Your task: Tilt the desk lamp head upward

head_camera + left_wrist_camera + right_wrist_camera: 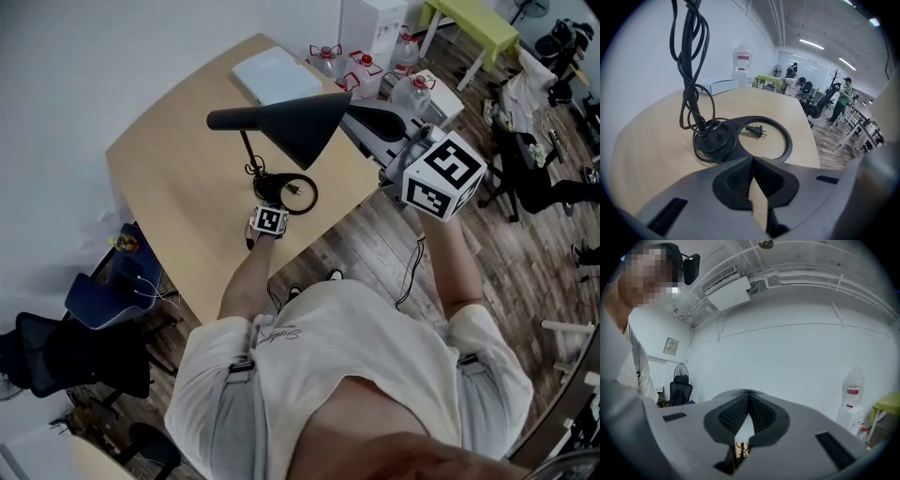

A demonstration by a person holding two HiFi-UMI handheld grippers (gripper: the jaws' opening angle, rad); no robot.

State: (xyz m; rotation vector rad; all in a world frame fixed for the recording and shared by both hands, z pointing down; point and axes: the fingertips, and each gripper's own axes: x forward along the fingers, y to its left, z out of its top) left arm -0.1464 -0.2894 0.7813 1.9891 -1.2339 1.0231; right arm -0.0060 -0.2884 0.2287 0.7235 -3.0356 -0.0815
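Observation:
A black desk lamp stands on the light wood table [178,178]. Its cone head [302,127] hangs roughly level over the table's near edge, and its ring base [292,193] lies below with the cord wound up the stem. My left gripper [267,223] rests low on the table just in front of the base, shut and empty. In the left gripper view the round foot [715,138], ring [780,136] and loose plug [756,131] lie just beyond the jaws. My right gripper [405,150] is raised right of the lamp head, shut and empty, facing the white wall.
A flat white box [274,73] lies at the table's far end. Water bottles [366,67] and a white dispenser [375,23] stand on the floor beyond. A blue chair [112,291] is at the left, and office chairs [530,169] are at the right.

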